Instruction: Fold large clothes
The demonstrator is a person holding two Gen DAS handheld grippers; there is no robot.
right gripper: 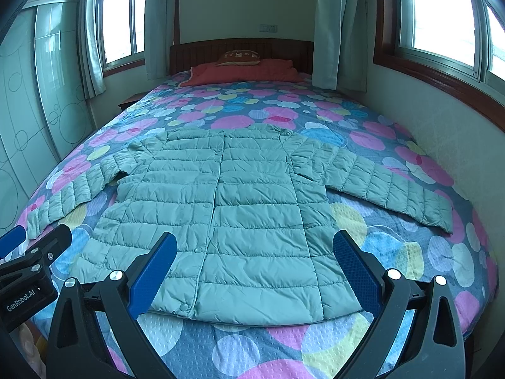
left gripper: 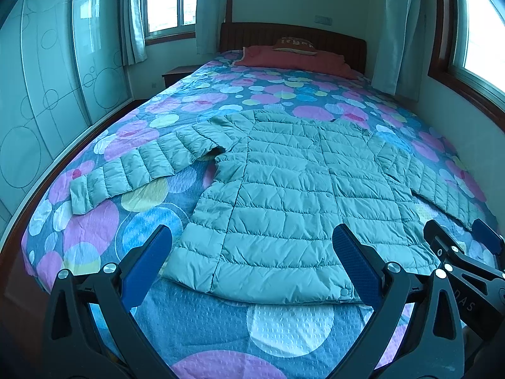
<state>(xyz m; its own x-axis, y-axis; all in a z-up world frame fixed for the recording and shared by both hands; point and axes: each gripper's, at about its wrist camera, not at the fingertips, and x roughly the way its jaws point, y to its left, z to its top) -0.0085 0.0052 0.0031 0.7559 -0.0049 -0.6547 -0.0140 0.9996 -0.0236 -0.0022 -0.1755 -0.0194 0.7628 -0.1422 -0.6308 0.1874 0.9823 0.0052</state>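
"GenRobot.AI" on left gripper [right gripper: 19, 246] body; partial "DAS" on right gripper [left gripper: 464, 237] body.

Left gripper [left gripper: 252, 265]: jaws spread wide, nothing between them, held level, aimed forward. Right gripper [right gripper: 254, 267]: jaws likewise wide apart, holding nothing. The two sit side by side, near each other, not touching.

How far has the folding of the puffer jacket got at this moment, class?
Done: the green jacket lies flat, front up, on the bedspread, both sleeves spread out. In hand: nothing; the left gripper and right gripper hover open near the hem, gripping nothing. Left: every fold, starting with the sleeves.
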